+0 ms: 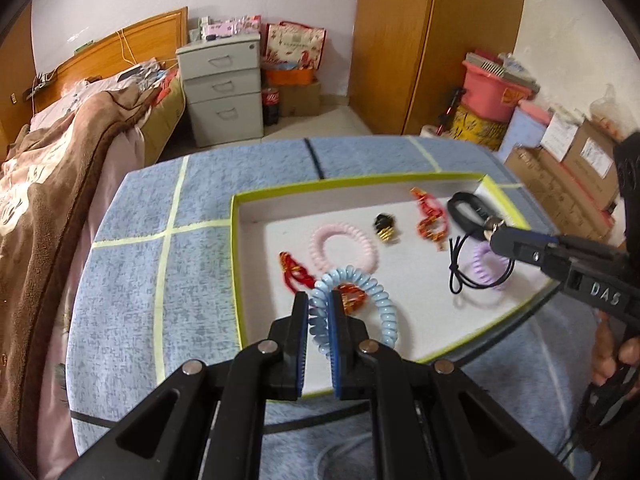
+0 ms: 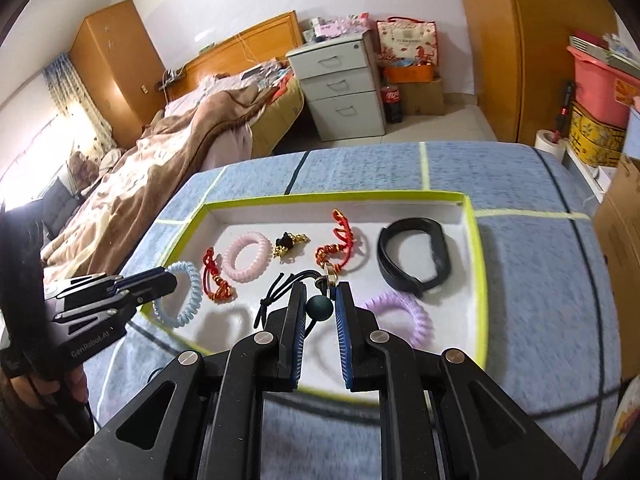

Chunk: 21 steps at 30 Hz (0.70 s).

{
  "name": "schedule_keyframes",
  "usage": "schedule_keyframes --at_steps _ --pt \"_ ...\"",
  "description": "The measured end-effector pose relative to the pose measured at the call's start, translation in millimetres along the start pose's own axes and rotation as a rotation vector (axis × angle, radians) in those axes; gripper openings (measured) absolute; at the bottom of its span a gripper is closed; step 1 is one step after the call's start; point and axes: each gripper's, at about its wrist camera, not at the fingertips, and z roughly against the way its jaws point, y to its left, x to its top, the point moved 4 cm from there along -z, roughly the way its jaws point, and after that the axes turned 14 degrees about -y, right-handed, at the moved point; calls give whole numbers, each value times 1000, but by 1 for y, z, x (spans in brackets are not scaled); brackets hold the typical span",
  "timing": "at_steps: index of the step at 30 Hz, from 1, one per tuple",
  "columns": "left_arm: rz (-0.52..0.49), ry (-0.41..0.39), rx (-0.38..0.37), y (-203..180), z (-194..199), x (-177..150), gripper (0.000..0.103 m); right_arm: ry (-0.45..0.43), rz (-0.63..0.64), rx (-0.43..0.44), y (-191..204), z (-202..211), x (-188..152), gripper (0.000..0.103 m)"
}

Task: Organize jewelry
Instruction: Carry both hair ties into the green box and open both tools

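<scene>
Your left tongs (image 1: 320, 300) clamp the pale-blue coiled plastic hair tie (image 1: 360, 280) over the tray's (image 1: 238, 280) near-left corner; your right tongs (image 2: 320, 292) pinch the black cord with dark bead (image 2: 319, 307) mid-tray.

Both wrist views look down, sharing the tray (image 1: 240, 264).

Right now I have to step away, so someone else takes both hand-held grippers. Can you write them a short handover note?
Left hand-held gripper: shut on the blue coil hair tie, near the tray's front-left corner.
Right hand-held gripper: shut on the black cord with a dark bead, over the tray's front middle.
Lying in the tray: pink coil tie, purple coil tie, black band, two red knotted cords, and a black-and-gold charm.
Done: nearly everything sits in the tray.
Left: set down the two held pieces, probably in free spots.
</scene>
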Motion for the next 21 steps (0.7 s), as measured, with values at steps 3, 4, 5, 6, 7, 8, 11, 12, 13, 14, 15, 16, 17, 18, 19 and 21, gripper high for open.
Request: schedule_keyframes --at_steps 3,4,5,6,7,8,11,12,13,14,15,16,17,18,19,21 --pt "-12 32 10 2 -11 -6 10 45 29 5 2 -18 -4 15" --pt "-11 40 12 3 -14 -8 10 53 35 0 2 -21 -5 15" --pt "-14 45 18 3 -17 -10 10 62 42 -6 1 -26 -6 15" --pt "-12 51 17 5 -20 -10 10 69 44 -6 1 -28 -7 15" --pt "-9 58 14 5 -22 -11 10 80 46 -9 -1 -32 -8 15" --pt "-2 63 14 7 -24 -12 10 84 47 -16 -2 -34 -8 15" --pt "0 60 12 5 -27 -11 10 93 57 -29 -6 -40 -8 15" --pt "2 62 11 5 -28 -11 10 98 58 -36 -8 -42 -9 15" --pt "6 64 8 5 -30 -11 10 106 58 -44 -10 -44 -9 15" --pt "9 67 9 6 -31 -10 10 101 54 -43 -12 -45 -9 15" --pt "6 64 15 6 -31 -9 10 101 52 -47 -14 -45 -8 15" --pt "-2 56 20 5 -30 -8 10 100 54 -56 -15 -45 -7 15" --pt "0 56 18 6 -32 -7 10 98 56 -63 -16 -46 -6 15" --pt "7 63 15 7 -33 -8 10 96 58 -73 -17 -47 -5 15" --pt "13 64 14 8 -35 -7 10 95 58 -84 -20 -48 -3 15" --pt "14 61 20 9 -36 -5 11 95 56 -95 -23 -49 -1 15"
